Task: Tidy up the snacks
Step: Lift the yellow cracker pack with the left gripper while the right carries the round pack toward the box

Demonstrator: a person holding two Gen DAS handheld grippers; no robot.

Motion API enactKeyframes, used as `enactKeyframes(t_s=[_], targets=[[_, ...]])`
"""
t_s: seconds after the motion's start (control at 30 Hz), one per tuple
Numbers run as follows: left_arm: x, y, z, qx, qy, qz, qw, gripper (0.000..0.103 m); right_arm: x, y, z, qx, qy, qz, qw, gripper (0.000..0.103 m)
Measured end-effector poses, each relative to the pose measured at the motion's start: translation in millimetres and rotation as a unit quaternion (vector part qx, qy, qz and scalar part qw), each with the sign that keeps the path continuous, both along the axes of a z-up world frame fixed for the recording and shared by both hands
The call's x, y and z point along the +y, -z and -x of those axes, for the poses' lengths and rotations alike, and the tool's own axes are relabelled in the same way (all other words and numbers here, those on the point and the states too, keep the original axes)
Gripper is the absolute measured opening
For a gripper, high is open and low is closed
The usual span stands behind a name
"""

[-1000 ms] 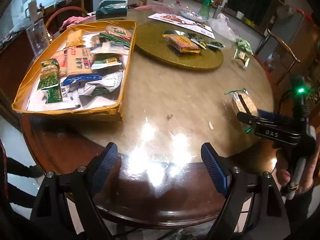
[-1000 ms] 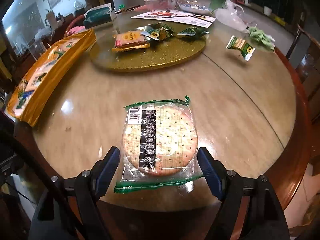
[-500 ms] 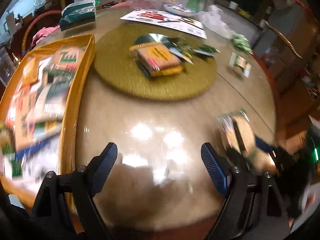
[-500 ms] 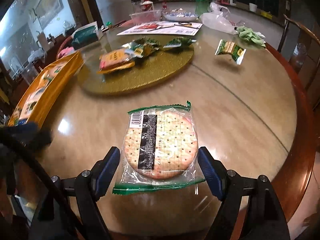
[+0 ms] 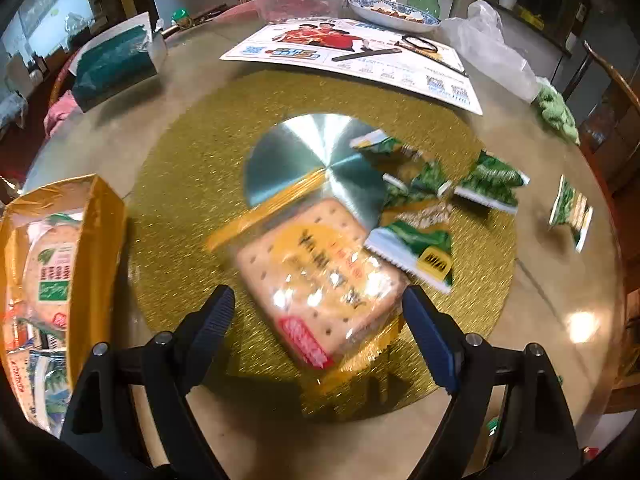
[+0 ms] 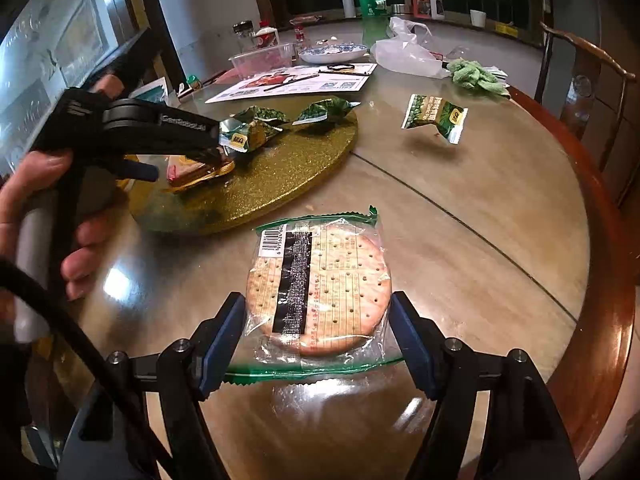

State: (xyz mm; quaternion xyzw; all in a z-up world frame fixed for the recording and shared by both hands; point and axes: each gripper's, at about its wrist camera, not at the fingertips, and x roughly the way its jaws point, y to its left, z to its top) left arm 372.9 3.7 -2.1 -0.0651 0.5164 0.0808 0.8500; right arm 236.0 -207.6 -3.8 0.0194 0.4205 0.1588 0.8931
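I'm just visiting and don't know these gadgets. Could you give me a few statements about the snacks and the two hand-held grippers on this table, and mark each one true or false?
1. The round cracker pack lies on the bare table, off the gold turntable. True.
2. The right hand-held gripper is shutting with nothing between its fingers. False: its jaws are closing, and the round cracker pack sits between them.
3. The left hand-held gripper is open over a square cracker pack on the turntable. True.
4. All green snack packets lie on the turntable. False: one green packet lies on the table beside it.
5. The yellow tray is bare. False: packets lie in it.
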Motion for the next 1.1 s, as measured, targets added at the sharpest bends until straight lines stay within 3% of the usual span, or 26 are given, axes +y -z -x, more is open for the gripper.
enactKeyframes(t_s=[0.23,0.4,0.57,0.8,1.0,1.03,1.1], targets=[[0,-6,-12,0.003,-0.029,0.005,0.9996,0.087,1,0,0,0.0,-0.006,-0.003,1.0,0.073],[19,3,-29,0.022,-0.086,0.053,0.9947,0.088,1,1,-1,0.0,-0.007,0.003,1.0,0.073],[8,3,-14,-0.006,-0.048,0.015,0.9987,0.084,1,1,-3,0.0,-0.008,0.001,1.0,0.073],[17,3,74,-0.041,-0.004,-0.009,0.9991,0.068,0,1,-3,0.0,-0.009,-0.001,1.0,0.073],[19,2,144,-0.018,0.005,0.026,0.9995,0.069,0,1,-2,0.0,-0.011,-0.002,1.0,0.073],[16,4,152,-0.017,0.011,0.038,0.9991,0.072,0,1,-2,0.0,-0.011,-0.002,1.0,0.073],[7,5,157,-0.024,0.015,0.022,0.9994,0.082,0,1,-2,0.0,-0.011,-0.002,1.0,0.073]])
